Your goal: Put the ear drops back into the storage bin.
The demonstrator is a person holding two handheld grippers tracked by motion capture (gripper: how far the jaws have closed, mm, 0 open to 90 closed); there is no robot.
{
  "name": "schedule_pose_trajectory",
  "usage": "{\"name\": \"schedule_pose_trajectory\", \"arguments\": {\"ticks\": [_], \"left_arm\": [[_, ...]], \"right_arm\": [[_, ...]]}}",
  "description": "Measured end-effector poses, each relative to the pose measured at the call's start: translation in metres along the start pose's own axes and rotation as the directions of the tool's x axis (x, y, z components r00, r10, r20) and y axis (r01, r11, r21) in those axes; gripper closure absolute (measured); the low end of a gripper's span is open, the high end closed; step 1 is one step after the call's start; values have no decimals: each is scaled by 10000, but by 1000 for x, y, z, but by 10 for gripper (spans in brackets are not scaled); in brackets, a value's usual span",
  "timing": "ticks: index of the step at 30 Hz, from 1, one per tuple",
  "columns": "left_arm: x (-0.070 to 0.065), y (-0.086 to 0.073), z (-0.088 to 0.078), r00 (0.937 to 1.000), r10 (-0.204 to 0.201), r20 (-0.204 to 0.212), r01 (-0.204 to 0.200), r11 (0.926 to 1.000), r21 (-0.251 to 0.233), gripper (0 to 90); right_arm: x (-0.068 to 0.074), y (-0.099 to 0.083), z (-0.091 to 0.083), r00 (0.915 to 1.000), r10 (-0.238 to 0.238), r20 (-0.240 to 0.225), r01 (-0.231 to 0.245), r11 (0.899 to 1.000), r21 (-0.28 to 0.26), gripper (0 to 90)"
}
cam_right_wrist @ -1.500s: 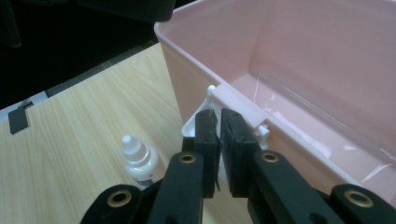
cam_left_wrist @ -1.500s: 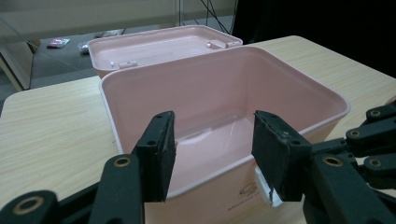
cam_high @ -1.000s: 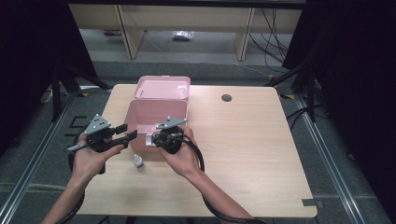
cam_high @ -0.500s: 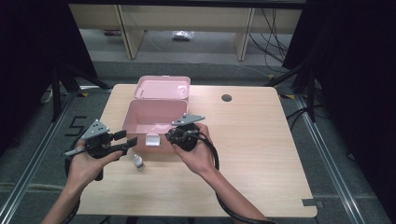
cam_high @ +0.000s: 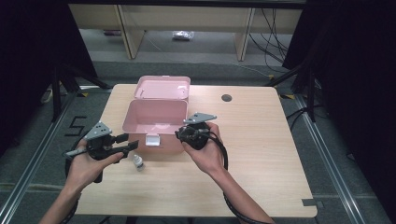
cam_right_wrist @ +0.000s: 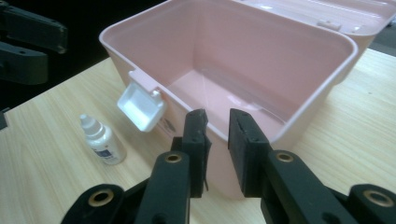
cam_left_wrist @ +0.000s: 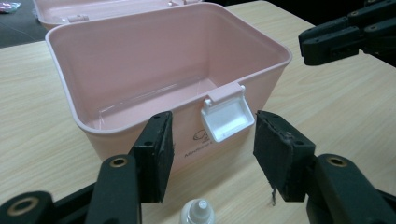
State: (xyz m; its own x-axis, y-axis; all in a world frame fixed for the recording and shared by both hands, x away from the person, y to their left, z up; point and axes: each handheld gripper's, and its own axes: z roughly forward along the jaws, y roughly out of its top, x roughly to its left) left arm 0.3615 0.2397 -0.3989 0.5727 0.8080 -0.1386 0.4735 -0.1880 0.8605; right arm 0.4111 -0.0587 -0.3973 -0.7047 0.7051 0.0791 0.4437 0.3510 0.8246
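A pale wooden table (cam_high: 261,154) stands in a dark room. The left gripper (cam_left_wrist: 210,158) gapes wide and empty above a small dropper bottle (cam_right_wrist: 100,138), likely poised to grasp it. The right gripper (cam_right_wrist: 217,140), nearly closed and empty, hovers beside the open pink box (cam_high: 154,122), probably the bottle's destination.
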Motion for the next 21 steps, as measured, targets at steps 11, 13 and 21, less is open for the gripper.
{"name": "schedule_pose_trajectory", "arguments": {"ticks": [11,13,21], "left_arm": [[0,0,2,9985,510,196,-534,9876,1477,531],[1,1,2,9981,576,237,-607,9851,1611,537],[3,5,7,9946,935,445,-1027,9452,3099,574]], "right_arm": [[-12,-4,-8,9999,120,54,-121,9997,218,765],[-14,-6,-8,10000,45,76,-47,9996,288,763],[-16,-8,-9,9999,-88,75,85,9992,391,761]]}}
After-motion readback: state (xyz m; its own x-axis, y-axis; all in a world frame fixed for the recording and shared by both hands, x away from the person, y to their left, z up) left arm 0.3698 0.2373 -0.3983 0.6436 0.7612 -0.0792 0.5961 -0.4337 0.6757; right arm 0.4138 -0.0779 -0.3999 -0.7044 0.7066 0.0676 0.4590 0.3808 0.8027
